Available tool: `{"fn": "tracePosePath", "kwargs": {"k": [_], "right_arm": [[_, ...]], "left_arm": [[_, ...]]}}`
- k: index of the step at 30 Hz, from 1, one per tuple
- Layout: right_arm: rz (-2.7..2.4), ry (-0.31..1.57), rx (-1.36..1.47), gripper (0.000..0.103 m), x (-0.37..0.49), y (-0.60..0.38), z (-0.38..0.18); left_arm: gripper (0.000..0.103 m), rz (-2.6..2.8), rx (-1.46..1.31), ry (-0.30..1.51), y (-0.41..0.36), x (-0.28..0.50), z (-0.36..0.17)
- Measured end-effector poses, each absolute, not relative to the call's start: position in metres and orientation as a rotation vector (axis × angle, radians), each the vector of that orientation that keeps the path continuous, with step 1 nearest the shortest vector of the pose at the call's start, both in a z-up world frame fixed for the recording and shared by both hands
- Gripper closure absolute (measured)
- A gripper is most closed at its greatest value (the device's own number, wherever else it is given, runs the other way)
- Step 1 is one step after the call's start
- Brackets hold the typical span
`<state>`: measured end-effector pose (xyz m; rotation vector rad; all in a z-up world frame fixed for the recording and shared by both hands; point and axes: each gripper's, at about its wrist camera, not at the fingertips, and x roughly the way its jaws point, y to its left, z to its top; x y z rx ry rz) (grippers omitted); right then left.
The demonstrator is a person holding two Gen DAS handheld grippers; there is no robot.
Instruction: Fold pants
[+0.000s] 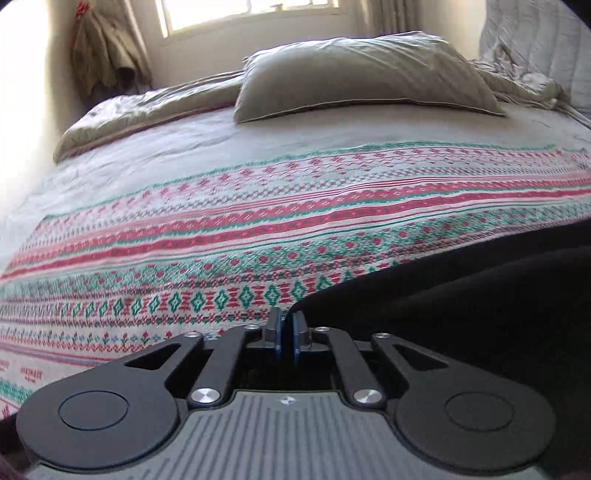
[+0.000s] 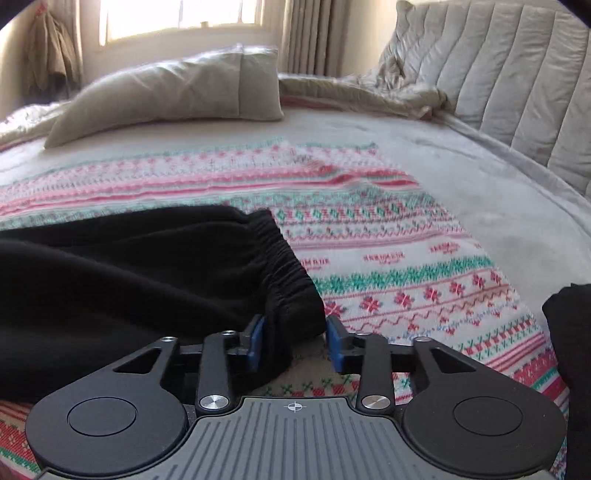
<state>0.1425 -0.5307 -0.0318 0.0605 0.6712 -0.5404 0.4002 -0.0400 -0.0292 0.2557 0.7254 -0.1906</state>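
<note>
Black pants point(image 2: 140, 273) lie on a patterned blanket point(image 2: 406, 266) on the bed, elastic waistband point(image 2: 288, 266) toward the right. My right gripper point(image 2: 295, 339) is open, its blue pads on either side of the waistband's near corner. In the left wrist view the pants point(image 1: 461, 295) fill the lower right. My left gripper point(image 1: 284, 332) is shut, its pads pressed together at the pants' near left edge; whether cloth is pinched between them is hidden.
A grey pillow point(image 1: 362, 74) lies at the far side of the bed, with a rumpled duvet point(image 2: 388, 92) and a padded headboard point(image 2: 517, 81) to the right. A window point(image 1: 251, 11) is behind. Another dark cloth point(image 2: 569, 350) shows at the right edge.
</note>
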Motion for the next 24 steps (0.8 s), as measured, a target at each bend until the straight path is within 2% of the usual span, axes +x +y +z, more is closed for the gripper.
{"fn": "tracePosePath", "kwargs": {"k": [1,2,5,12,13,14,15,16,19,24], "right_arm": [[-0.536,0.667,0.076,0.031,0.141,-0.534,-0.028],[-0.508,0.654,0.093,0.019,0.138,-0.536,-0.024],[-0.455,0.609,0.097,0.019,0.139,-0.544,-0.011],[-0.42,0.611,0.113,0.025,0.194,-0.562,-0.005],[-0.418,0.608,0.139,0.031,0.2,-0.564,-0.007],[-0.418,0.61,0.171,0.047,0.208,-0.566,-0.012],[-0.417,0.618,0.194,0.061,0.214,-0.567,-0.016],[-0.414,0.637,0.207,0.077,0.22,-0.567,-0.022],[-0.445,0.62,0.119,0.083,0.226,-0.551,-0.028],[-0.537,0.491,0.002,0.084,0.229,-0.541,-0.017]], "left_arm": [[0.082,-0.223,0.266,0.719,-0.039,0.4,-0.028],[0.074,-0.249,0.274,0.711,-0.038,0.399,-0.028],[0.068,-0.31,0.289,0.713,-0.038,0.399,-0.028],[0.07,-0.381,0.275,0.79,-0.031,0.414,-0.03],[0.074,-0.384,0.27,0.8,-0.031,0.415,-0.031],[0.089,-0.393,0.275,0.806,-0.03,0.417,-0.031],[0.098,-0.395,0.296,0.805,-0.033,0.416,-0.03],[0.1,-0.396,0.318,0.795,-0.035,0.414,-0.03],[0.101,-0.373,0.342,0.72,-0.038,0.407,-0.025],[0.101,-0.325,0.264,0.602,-0.035,0.402,-0.023]]}}
